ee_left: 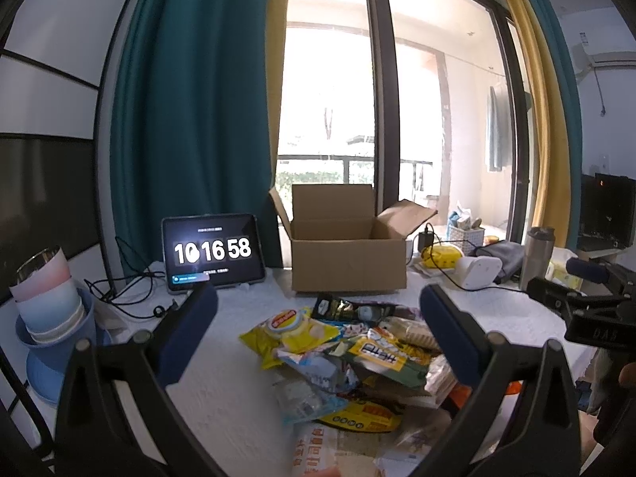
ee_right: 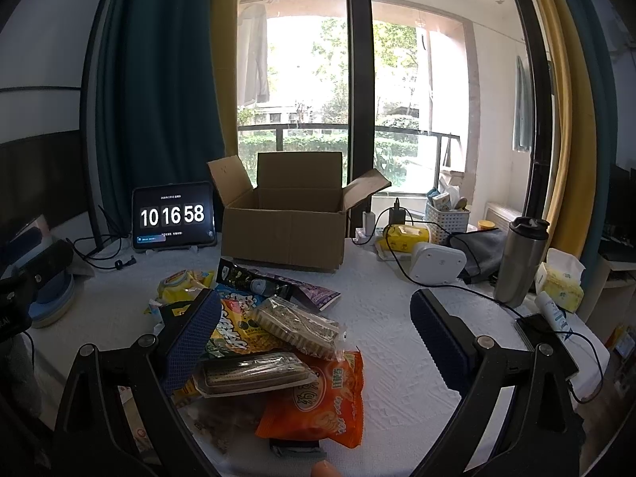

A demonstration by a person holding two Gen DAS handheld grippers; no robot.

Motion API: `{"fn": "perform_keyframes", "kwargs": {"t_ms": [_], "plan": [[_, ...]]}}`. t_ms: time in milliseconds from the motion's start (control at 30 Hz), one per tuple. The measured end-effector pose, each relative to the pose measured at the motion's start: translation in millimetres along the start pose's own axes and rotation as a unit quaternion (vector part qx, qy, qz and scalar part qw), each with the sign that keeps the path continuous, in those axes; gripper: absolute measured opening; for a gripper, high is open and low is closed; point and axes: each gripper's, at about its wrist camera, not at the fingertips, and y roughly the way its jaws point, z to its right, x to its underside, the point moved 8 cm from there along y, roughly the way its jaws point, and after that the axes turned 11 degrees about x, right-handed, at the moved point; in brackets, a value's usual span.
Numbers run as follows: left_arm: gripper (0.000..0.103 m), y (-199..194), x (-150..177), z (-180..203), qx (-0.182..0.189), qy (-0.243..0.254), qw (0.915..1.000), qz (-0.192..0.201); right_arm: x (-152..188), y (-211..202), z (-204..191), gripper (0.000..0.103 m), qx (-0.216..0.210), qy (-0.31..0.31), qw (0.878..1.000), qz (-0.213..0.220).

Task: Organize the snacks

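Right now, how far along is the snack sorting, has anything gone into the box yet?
Nothing looks done: the cardboard box stands open beyond the pile, and what shows of its inside is bare; its floor is hidden. Nothing is in hand: the left tongs and right tongs are both open above the snack pile. All visible packets, including the orange bag, still lie loose on the table.

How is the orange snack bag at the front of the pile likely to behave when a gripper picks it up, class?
The orange snack bag looks puffy and crinkled, so it is probably light and will likely dent under the open right gripper. Its glossy film may slip. A clear packet overlaps its top edge and might shift too.
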Motion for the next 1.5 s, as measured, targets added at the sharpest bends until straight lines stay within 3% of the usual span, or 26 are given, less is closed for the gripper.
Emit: {"fn": "perform_keyframes", "kwargs": {"t_ms": [800,1100,1300,1500], "plan": [[0.103,7.7,10.8,2.4,0.007,-0.005,0.9998,-0.018,7.5,4.3,-0.1,0.098,0.002,-0.001,1.0,-0.008],[0.103,40.9,61.7,-3.9,0.023,-0.023,0.9942,-0.102,38.0,36.7,1.7,0.098,0.005,0.0,0.998,-0.06],[0.103,60.1,118.7,0.7,0.046,-0.046,0.9791,-0.193,75.3,66.6,10.5,0.098,0.018,-0.002,0.993,-0.114],[0.103,58.8,151.4,11.2,0.067,-0.057,0.9665,-0.241,103.4,82.2,16.2,0.098,0.019,0.001,0.988,-0.151]]}}
